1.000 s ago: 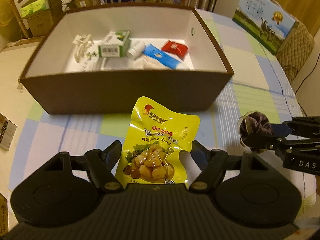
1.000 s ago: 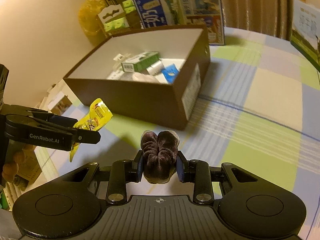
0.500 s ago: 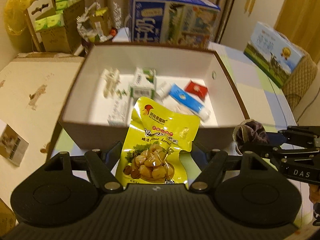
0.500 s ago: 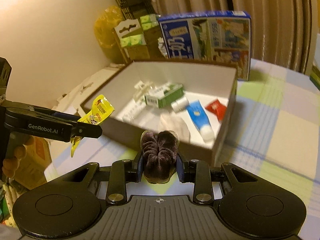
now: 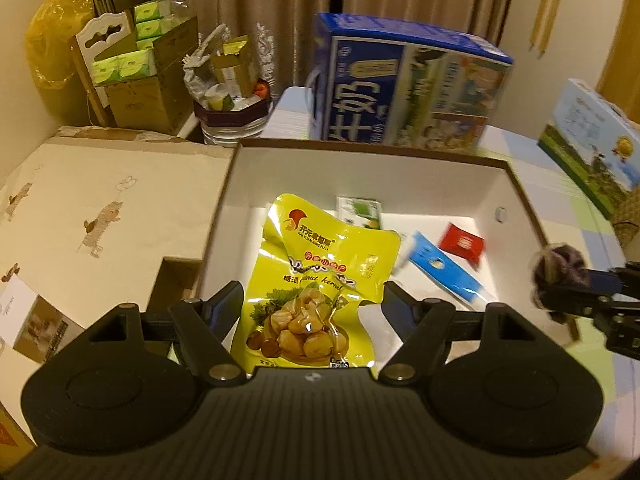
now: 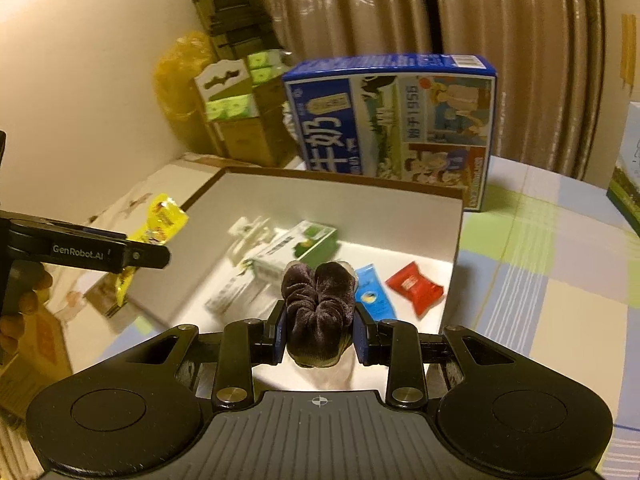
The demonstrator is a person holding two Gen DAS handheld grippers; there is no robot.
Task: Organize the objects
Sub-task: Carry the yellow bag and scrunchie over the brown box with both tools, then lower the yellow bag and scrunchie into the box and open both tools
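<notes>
My left gripper (image 5: 312, 320) is shut on a yellow chestnut snack pouch (image 5: 320, 276), which hangs over the near left part of the brown box (image 5: 360, 146) with its white inside. In the right wrist view this gripper (image 6: 160, 256) and the pouch (image 6: 162, 216) sit at the box's (image 6: 340, 178) left wall. My right gripper (image 6: 320, 336) is shut on a dark purple scrunchie (image 6: 320, 308) above the box's near edge. The left wrist view shows the scrunchie (image 5: 560, 268) by the right wall. Inside lie a green carton (image 6: 298, 246), a blue tube (image 6: 374, 294) and a red packet (image 6: 416, 288).
A tall blue milk case (image 5: 404, 92) stands right behind the box. Another printed case (image 5: 592, 136) sits at the far right on the checked tablecloth (image 6: 540, 260). A cardboard sheet (image 5: 100, 200) lies to the left, with tissue boxes (image 5: 136, 64) and clutter beyond it.
Both grippers have risen and moved forward, from in front of the box to above it. Each keeps its hold: the pouch and the scrunchie now hang over the box's inside.
</notes>
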